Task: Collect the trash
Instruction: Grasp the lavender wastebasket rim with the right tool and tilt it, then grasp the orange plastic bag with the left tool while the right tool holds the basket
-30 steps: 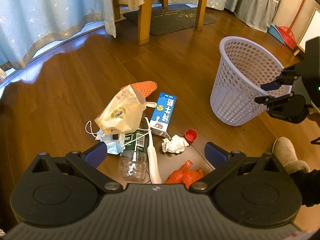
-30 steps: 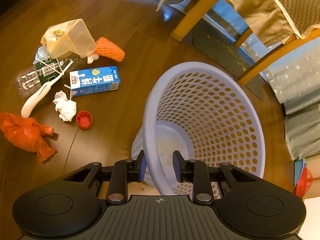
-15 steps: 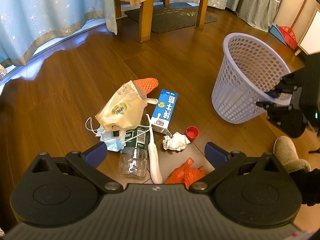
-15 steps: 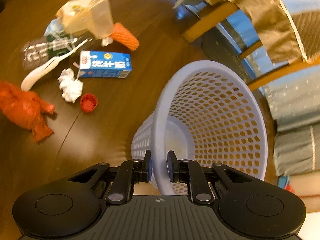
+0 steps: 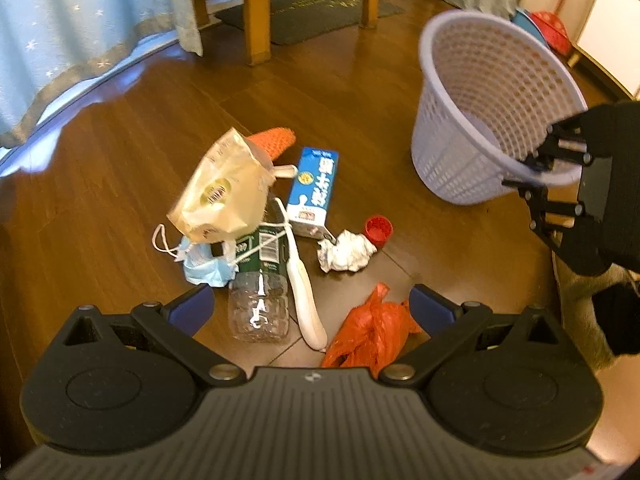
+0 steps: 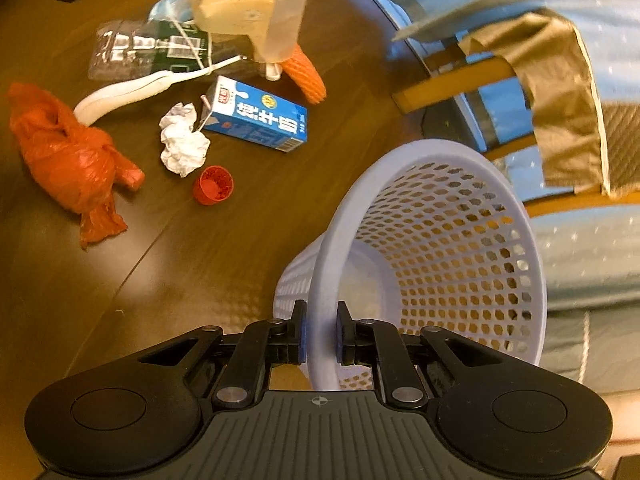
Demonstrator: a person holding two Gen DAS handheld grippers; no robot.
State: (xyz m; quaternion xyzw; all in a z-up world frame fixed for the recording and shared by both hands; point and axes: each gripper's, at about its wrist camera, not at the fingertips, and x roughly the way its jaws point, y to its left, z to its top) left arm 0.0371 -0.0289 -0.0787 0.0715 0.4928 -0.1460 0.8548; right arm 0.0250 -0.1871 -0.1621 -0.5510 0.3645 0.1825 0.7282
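A lilac mesh waste basket (image 6: 440, 248) (image 5: 488, 112) leans tilted on the wooden floor, and my right gripper (image 6: 321, 336) (image 5: 532, 172) is shut on its near rim. Trash lies in a heap to the left: a blue milk carton (image 5: 314, 192) (image 6: 260, 120), a crumpled white tissue (image 5: 346, 250), a red cap (image 5: 378, 230), a red plastic bag (image 5: 372, 332) (image 6: 68, 152), a clear bottle (image 5: 260, 300), a white toothbrush (image 5: 304, 292), a beige paper bag (image 5: 226, 192), a blue face mask (image 5: 204, 264). My left gripper (image 5: 310, 310) hangs open above the bottle and red bag, holding nothing.
An orange foam net (image 5: 274, 142) lies behind the paper bag. Wooden table legs (image 5: 256, 12) and a dark mat (image 5: 316, 12) stand at the back, blue curtains (image 5: 80, 20) to the left. A slippered foot (image 5: 580, 304) is beside the basket at right.
My right gripper closed onto the basket's rim and tipped the basket over toward the trash. My left gripper sank a little closer to the heap.
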